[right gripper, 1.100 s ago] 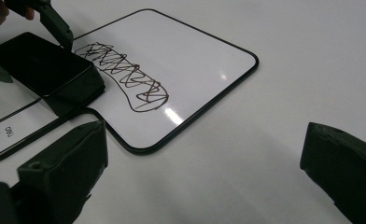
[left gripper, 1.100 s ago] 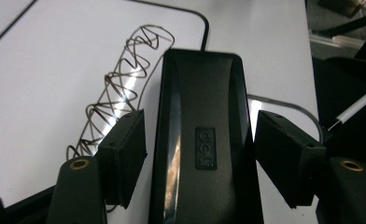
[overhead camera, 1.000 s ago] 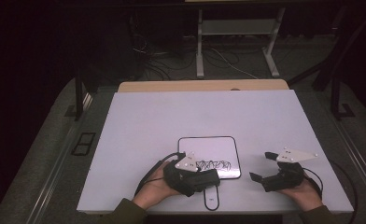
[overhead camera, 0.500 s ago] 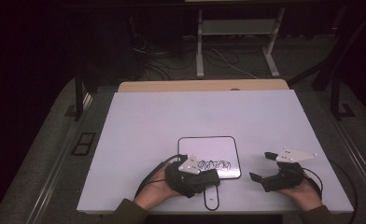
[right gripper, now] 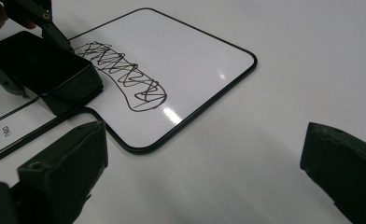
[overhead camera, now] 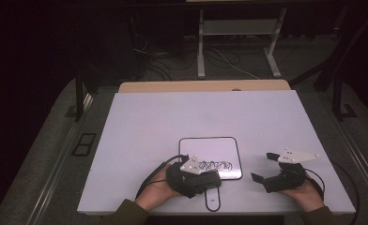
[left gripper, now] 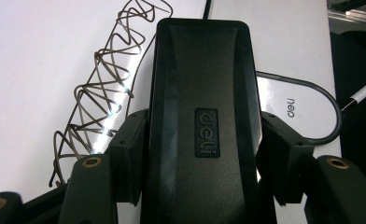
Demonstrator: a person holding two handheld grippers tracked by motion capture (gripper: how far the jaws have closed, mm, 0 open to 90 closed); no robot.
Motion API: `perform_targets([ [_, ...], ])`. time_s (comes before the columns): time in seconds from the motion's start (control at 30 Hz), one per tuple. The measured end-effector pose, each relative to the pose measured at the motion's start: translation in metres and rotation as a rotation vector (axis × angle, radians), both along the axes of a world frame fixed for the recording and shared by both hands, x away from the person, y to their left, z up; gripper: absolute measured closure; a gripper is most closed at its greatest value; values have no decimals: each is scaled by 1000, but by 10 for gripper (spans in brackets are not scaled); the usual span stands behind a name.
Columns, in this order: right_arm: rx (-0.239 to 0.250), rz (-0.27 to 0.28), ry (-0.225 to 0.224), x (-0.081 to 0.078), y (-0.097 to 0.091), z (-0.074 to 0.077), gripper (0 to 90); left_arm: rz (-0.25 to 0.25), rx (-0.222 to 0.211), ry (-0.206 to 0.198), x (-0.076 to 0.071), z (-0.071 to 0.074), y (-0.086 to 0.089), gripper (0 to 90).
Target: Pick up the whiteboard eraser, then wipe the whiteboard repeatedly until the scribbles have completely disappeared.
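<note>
High view: white table [overhead camera: 140, 126], dark room.

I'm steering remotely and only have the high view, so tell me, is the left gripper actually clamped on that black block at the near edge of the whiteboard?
Observer: Yes. In the left gripper view the left gripper has a pad pressed on each side of the black eraser.
Operator: Any marking on the eraser?
Observer: A raised "deli" logo sits on its top face.
Operator: What does the scribble look like up close?
Observer: In the right gripper view the scribble is a band of overlapping zigzag loops across the whiteboard, starting beside the eraser's end.
Operator: And the right gripper?
Observer: The right gripper stands wide open over bare table, with nothing between its jaws.
</note>
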State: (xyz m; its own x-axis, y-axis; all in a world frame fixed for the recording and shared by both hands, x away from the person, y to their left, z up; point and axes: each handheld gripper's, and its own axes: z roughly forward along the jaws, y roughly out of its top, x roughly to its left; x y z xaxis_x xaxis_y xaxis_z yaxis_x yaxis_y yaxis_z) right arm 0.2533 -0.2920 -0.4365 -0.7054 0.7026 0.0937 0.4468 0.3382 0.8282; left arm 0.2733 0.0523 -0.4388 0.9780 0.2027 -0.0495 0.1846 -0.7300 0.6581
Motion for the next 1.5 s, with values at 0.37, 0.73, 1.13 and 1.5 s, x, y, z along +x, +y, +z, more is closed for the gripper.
perform_targets([
  [0.37, 0, 0, -3, 0, 0, 0, 0, 13, -30, 19, 2, 7, 4, 394],
  [0.73, 2, -2, -2, 0, 0, 0, 0, 70, -59, 35, 12, 17, 15, 393],
  [1.13, 4, -6, 4, 1, 0, 0, 0, 117, -59, 15, 36, 25, 20, 393],
  [1.5, 7, -12, 2, 1, -2, 0, 0, 143, -14, -8, 63, 24, 14, 393],
])
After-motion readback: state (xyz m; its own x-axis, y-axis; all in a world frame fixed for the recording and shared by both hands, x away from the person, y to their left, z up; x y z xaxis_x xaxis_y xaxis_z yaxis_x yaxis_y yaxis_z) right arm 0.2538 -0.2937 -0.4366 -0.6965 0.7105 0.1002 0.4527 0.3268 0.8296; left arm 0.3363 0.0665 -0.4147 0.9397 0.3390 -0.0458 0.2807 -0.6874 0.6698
